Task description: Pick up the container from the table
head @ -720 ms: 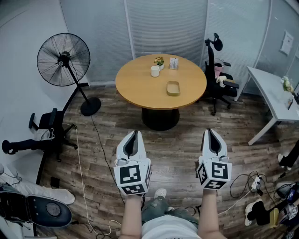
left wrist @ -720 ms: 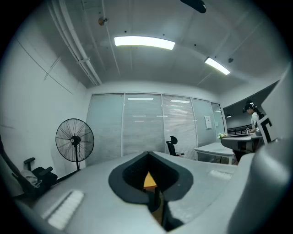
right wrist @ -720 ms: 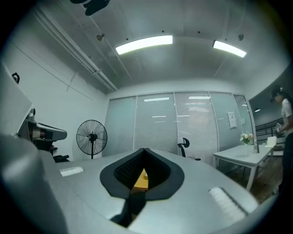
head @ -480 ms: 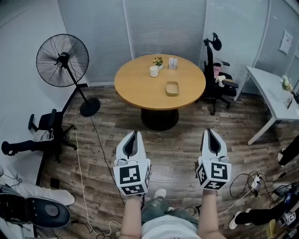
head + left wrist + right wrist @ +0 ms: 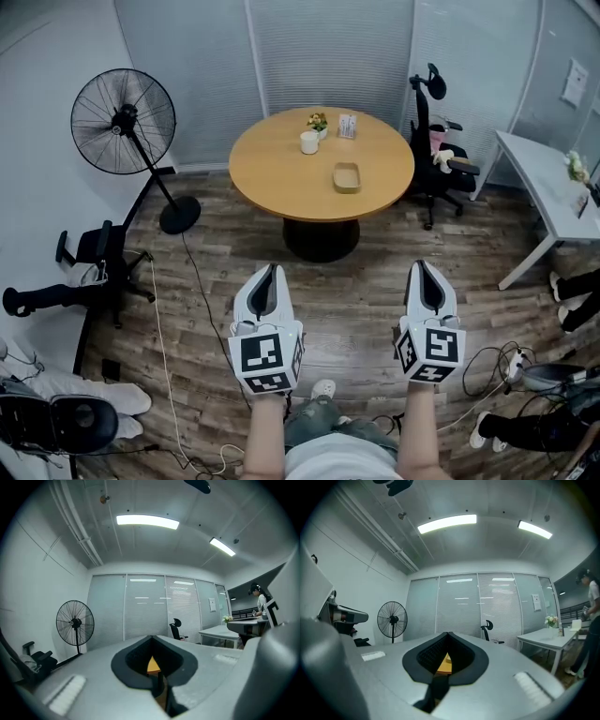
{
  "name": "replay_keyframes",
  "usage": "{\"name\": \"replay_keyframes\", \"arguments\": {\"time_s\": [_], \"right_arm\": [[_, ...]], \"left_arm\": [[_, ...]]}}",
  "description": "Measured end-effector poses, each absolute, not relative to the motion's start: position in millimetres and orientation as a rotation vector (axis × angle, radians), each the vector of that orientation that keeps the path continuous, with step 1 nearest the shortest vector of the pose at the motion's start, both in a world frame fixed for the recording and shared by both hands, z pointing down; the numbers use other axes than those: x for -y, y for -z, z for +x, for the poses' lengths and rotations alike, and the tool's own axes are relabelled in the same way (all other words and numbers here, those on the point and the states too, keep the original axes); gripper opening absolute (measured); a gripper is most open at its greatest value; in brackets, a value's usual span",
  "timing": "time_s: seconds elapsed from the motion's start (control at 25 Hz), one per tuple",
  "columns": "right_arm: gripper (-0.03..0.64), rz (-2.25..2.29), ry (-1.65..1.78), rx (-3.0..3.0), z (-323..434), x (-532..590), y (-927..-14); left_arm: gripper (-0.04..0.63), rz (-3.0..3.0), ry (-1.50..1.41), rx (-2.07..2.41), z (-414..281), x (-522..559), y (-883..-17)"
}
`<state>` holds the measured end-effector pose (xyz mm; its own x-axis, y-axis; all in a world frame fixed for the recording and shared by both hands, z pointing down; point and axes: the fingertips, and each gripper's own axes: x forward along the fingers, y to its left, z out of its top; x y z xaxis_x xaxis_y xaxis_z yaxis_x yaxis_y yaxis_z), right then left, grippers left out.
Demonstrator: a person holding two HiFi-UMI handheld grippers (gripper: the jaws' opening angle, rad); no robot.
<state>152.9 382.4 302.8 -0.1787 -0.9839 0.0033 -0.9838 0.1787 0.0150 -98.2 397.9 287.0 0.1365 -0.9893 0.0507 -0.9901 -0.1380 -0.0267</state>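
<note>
From the head view, both hands hold their tools level above the wood floor. The left gripper [image 5: 269, 272] and the right gripper [image 5: 422, 269] both have their jaws together, holding nothing. Well ahead of them, the shallow tan container [image 5: 346, 177] lies on the round table [image 5: 281, 183], near a white cup [image 5: 309, 142].

In the left gripper view, the tips meet with nothing between them, and a fan [image 5: 75, 623] stands to the left.

In the right gripper view, the jaws are likewise closed. The orange sliver behind them is probably the table top.

small shallow tan container [image 5: 346, 176], upright and open-topped, right of centre on the round wooden table [image 5: 281, 178]
</note>
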Motion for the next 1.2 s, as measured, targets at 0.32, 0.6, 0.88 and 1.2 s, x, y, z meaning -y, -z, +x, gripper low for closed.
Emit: {"name": "replay_keyframes", "arguments": {"time_s": [0.32,0.6,0.88,1.2], "right_arm": [[0.061,1.996,-0.007,2.426,138,-351,-304],[0.218,1.999,-0.037,2.401,119,-317,-310],[0.276,2.004,-0.066,2.359,115,-298,-321],[0.278,1.995,-0.119,2.350,117,-265,-334]], "left_arm": [[0.000,2.366,-0.092,2.050,-113,-364,-287],[0.000,2.375,-0.106,2.029,-131,-328,-290],[0.000,2.368,-0.118,1.992,-136,-306,-304],[0.000,2.333,-0.151,1.986,-139,-275,-320]]}}
